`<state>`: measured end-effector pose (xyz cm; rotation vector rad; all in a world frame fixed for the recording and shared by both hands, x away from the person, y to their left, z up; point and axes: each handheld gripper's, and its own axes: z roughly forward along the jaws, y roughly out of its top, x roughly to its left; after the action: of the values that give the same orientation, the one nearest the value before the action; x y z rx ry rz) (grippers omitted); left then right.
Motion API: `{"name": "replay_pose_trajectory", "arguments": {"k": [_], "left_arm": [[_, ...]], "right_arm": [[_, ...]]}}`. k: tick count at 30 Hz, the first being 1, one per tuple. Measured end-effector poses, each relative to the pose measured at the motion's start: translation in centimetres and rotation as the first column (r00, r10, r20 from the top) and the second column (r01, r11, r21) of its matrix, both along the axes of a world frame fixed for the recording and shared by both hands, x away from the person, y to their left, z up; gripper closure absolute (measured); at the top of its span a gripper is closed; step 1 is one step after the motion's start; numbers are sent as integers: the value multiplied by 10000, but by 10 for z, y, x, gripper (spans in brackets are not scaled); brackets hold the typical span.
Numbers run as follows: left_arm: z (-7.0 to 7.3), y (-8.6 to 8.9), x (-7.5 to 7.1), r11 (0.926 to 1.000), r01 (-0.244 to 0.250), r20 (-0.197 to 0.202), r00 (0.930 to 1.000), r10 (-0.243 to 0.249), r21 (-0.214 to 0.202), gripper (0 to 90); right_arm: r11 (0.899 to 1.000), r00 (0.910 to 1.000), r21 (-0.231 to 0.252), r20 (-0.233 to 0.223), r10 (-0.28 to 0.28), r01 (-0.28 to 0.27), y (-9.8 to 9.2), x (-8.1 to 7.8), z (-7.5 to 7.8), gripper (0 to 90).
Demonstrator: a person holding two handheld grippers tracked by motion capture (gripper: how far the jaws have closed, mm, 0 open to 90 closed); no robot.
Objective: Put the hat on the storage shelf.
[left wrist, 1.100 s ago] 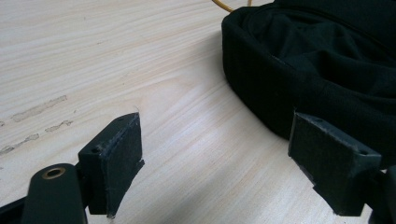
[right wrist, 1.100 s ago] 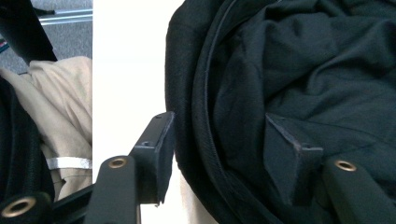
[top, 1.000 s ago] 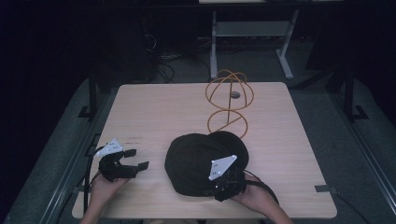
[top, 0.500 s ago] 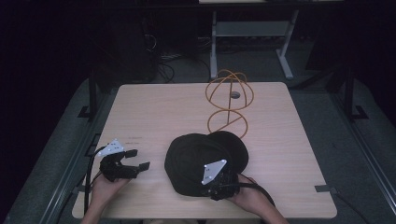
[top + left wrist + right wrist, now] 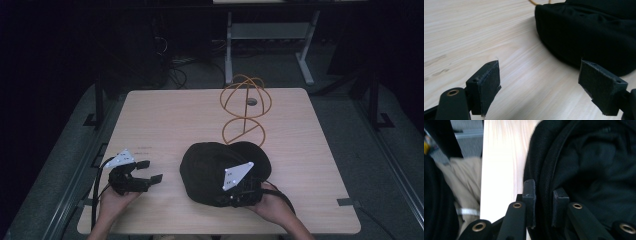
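A black cap [image 5: 210, 162] lies on the wooden table [image 5: 165, 115], near its front edge. My right gripper [image 5: 231, 199] sits at the cap's near side. In the right gripper view its jaws have just been closing, and the right gripper [image 5: 544, 195] is shut on the cap's edge band [image 5: 543, 175], one pad outside and one inside the cap [image 5: 594, 165]. My left gripper [image 5: 150, 171] rests to the left of the cap, apart from it. The left gripper [image 5: 539, 85] is open with bare table between its pads, and the cap [image 5: 594, 32] lies just beyond.
An orange wire hat stand [image 5: 245, 107] rises right behind the cap, with a tip of the stand [image 5: 534, 2] at the top of the left gripper view. A small round hole [image 5: 251, 101] marks the table's far side. Desk legs and cables stand in the dark beyond.
The right gripper has shifted a little left along the cap's near edge. The left gripper and the cap have stayed put.
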<state>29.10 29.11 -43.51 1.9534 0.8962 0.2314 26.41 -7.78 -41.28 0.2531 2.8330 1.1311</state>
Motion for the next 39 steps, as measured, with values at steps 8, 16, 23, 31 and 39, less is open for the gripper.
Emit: {"name": "replay_pose_trajectory", "arguments": {"k": [8,16,23,31,39], "left_arm": [[6,-22,-5,9973,740,285,9969,-739,-31,172],[14,-49,-6,9867,1583,429,9867,-1567,-371,171],[21,-67,-5,9763,2132,600,9757,-2108,-375,171],[28,-84,0,9738,2253,1132,9687,-2207,-294,170],[30,-98,10,9804,1925,1659,9690,-1833,-414,300]], "right_arm": [[9947,9991,940,-85,-414,420,-16,10,25,768],[9887,9989,1429,42,-461,450,-18,13,43,767],[9848,9985,1664,138,-521,491,-16,18,56,768],[9787,9984,2006,271,-493,428,-13,23,70,768],[9731,9994,2290,164,-297,252,-7,23,76,769]]}}
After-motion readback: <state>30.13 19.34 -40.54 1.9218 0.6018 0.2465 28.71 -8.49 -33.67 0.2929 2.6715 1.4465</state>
